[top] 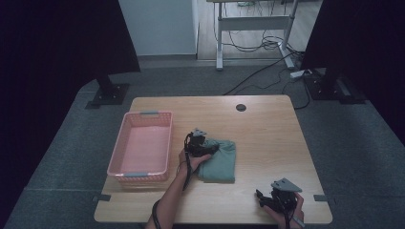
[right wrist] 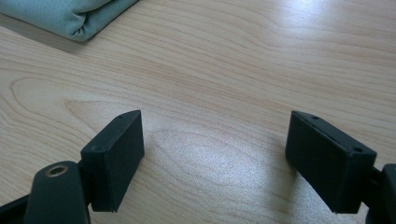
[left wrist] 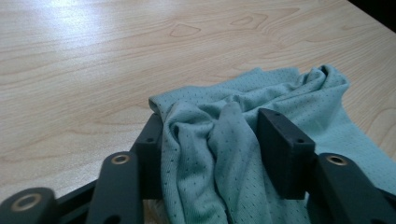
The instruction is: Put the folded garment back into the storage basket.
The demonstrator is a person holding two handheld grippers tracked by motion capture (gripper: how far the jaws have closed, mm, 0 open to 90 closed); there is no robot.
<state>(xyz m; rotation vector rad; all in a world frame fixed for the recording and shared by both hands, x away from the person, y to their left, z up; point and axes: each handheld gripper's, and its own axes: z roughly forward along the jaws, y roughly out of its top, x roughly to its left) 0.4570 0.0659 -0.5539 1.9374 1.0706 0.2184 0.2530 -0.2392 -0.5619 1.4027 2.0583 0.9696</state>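
Note:
A green mesh cloth (top: 221,163) lies folded near the middle of the wooden table (top: 272,129). My left gripper (top: 208,148) sits at the cloth's near-left corner. In the left gripper view the cloth (left wrist: 303,93) is bunched into folds between the two black jaws, and my left gripper (left wrist: 210,137) presses on it from both sides. My right gripper (top: 261,196) rests near the table's front right edge, apart from the cloth. In the right gripper view its jaws stand wide, my right gripper (right wrist: 215,154) has only bare wood between them, and a cloth edge (right wrist: 70,16) shows at the top left.
A pink plastic basket (top: 143,115) stands at the table's left side, just left of my left hand. A round cable hole (top: 241,107) sits near the far edge. Bare wood stretches to the right of the cloth and at the back.

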